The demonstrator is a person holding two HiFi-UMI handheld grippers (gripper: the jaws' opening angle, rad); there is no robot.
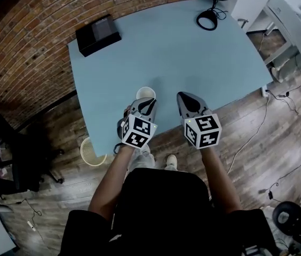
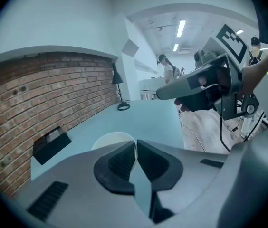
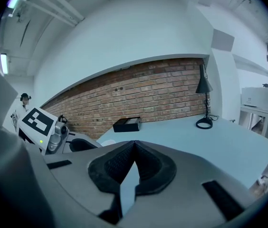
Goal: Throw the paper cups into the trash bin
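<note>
Paper cup [image 1: 145,93] sits at the near edge of the blue worktop [image 1: 193,52], its white rim pinched between the nearly closed jaws of the left claw [image 1: 146,101]; whether it rests on the surface or hangs clear I cannot tell. Just beside it, the right claw [image 1: 185,97] has its jaws pressed together on nothing. Down on the wooden floor by the worktop's near left corner stands the pale trash bin [image 1: 92,151], well apart from the cup.
</note>
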